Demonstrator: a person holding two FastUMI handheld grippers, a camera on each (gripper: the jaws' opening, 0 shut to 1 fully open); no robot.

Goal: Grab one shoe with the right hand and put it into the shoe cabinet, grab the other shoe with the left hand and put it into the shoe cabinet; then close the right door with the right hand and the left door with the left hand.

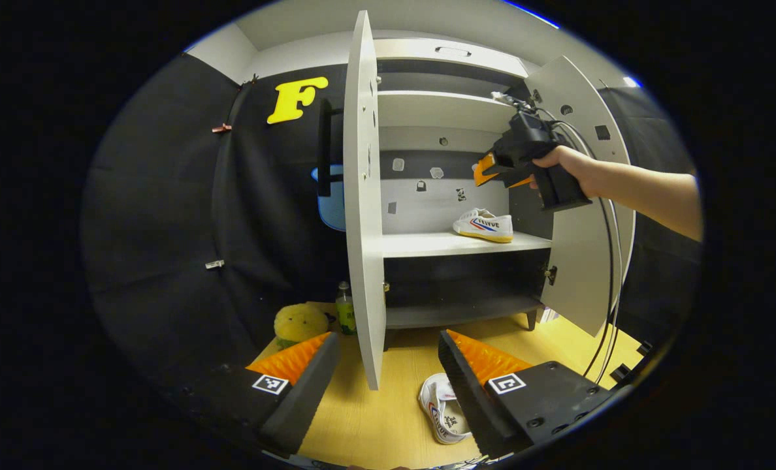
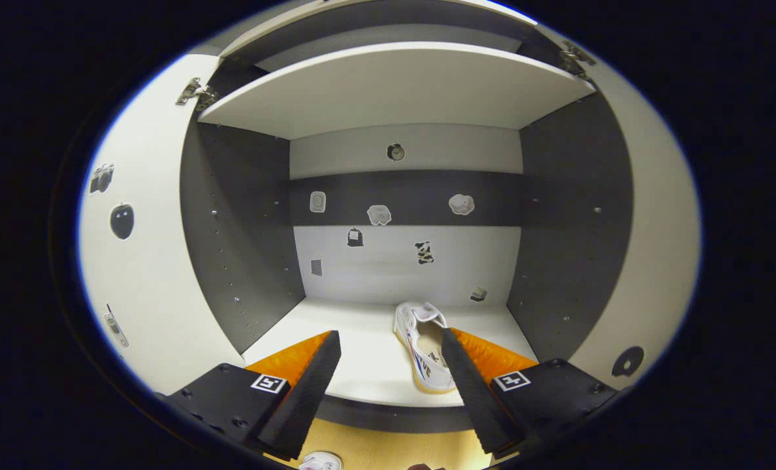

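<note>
The cabinet (image 1: 466, 245) stands open, its left door (image 1: 364, 196) edge-on in the left gripper view and its right door (image 1: 584, 261) swung wide behind a forearm. One shoe (image 1: 484, 225) already sits on the middle shelf (image 2: 362, 359), toward its right side, sole down. In the right gripper view it lies just past the right gripper (image 2: 388, 362), whose jaws stand wide and hold nothing; that gripper also appears in the left gripper view, held by a hand (image 1: 561, 166) in front of the upper shelf.

The other shoe (image 1: 443, 408) lies on the wooden floor (image 1: 375, 418) in front of the cabinet, opening up, partly hidden behind one finger of the left gripper (image 1: 388, 365). Those jaws are wide too, and empty, well above it.

So the first shoe looks placed and the left hand's pick is next. A canvas sneaker like this is likely light and soft on top with a stiff rubber sole. The collar or heel wall should give the fingers a firm pinch; the toe cap may slip.
</note>
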